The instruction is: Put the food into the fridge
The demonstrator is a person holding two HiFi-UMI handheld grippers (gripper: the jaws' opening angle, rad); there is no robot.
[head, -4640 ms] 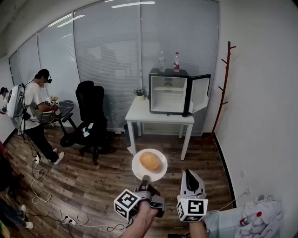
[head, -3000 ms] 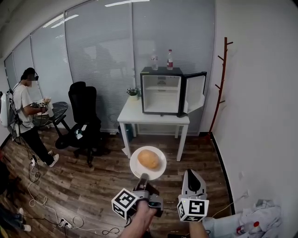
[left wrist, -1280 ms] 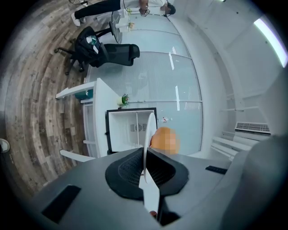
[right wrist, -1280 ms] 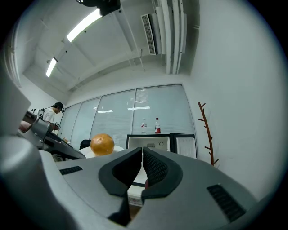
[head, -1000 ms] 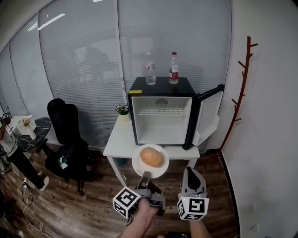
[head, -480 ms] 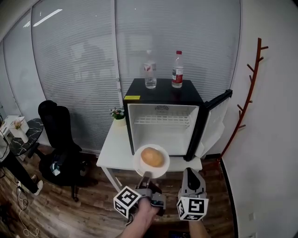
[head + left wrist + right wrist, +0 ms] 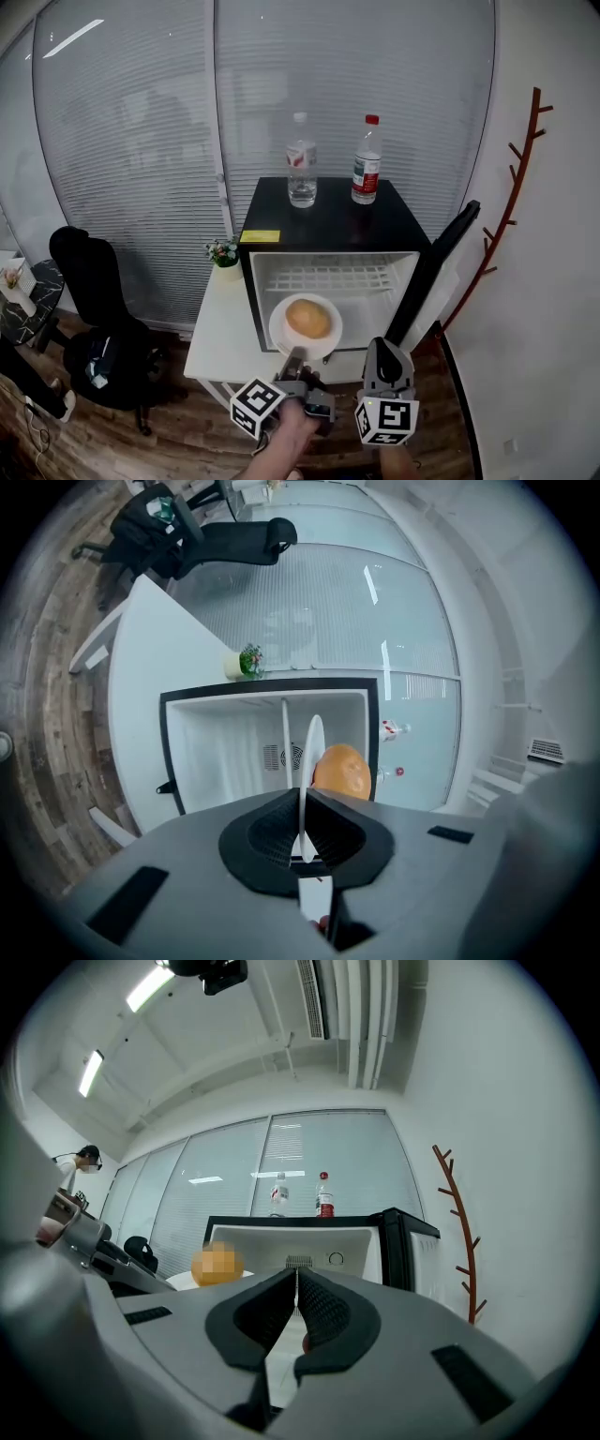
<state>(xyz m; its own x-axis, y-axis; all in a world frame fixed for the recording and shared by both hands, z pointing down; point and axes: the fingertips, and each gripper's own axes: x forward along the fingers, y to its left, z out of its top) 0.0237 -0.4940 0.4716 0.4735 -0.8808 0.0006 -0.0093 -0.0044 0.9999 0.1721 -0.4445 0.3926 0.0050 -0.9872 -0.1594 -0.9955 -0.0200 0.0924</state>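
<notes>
Approach: my left gripper (image 7: 296, 355) clamps plate (image 7: 278, 328) bearing bun (image 7: 307, 318); right gripper (image 7: 386, 350) shut, empty. Next, slide plate into fridge (image 7: 328, 225).

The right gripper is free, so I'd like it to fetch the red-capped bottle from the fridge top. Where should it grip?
I'd grip the red-capped bottle around its labelled middle, jaws level, coming from the front: it stands upright on the fridge, and the clear bottle stands apart at its left, so front and right sides are open.
</notes>
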